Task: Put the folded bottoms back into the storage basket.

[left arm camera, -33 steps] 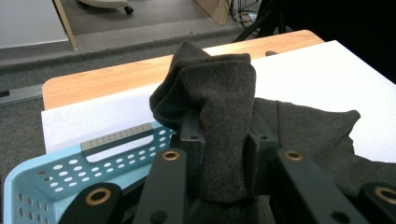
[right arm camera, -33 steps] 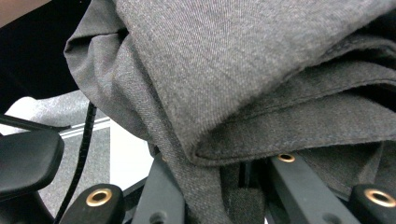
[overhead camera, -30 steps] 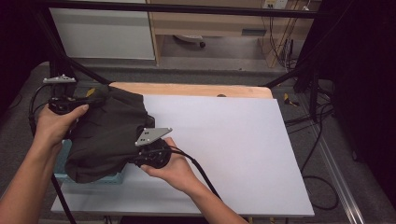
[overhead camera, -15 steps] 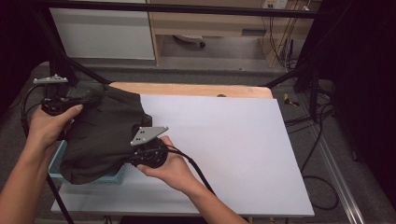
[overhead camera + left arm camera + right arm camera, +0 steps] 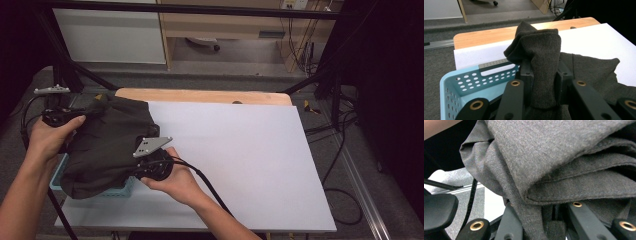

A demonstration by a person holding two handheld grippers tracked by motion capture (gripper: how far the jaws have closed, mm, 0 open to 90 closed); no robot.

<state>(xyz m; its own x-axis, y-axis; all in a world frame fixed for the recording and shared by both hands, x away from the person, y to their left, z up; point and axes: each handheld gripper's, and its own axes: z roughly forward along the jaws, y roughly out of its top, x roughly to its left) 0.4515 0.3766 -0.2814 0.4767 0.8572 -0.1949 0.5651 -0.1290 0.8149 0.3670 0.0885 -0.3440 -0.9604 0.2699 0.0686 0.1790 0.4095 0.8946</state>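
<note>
A dark grey garment (image 5: 107, 145) hangs bunched between both grippers over a light-blue perforated basket (image 5: 123, 188) at the table's left. My left gripper (image 5: 92, 110) is shut on the cloth's far upper corner. In the left gripper view a fold of the cloth (image 5: 541, 47) stands pinched between the jaws of that left gripper (image 5: 544, 75), with the basket (image 5: 461, 82) below. My right gripper (image 5: 136, 170) is shut on the near right edge. Stacked folds of the cloth (image 5: 564, 157) drape over the right gripper (image 5: 554, 220). The cloth hides most of the basket.
The white table top (image 5: 240, 150) spreads to the right of the basket, with a wooden board edge (image 5: 200, 95) behind it. The right gripper's cable (image 5: 202, 177) trails across the near table. Black frame bars (image 5: 65, 70) rise at the far left.
Both hands and the garment have drifted slightly to the left, over the basket. The grips on the cloth are unchanged.
</note>
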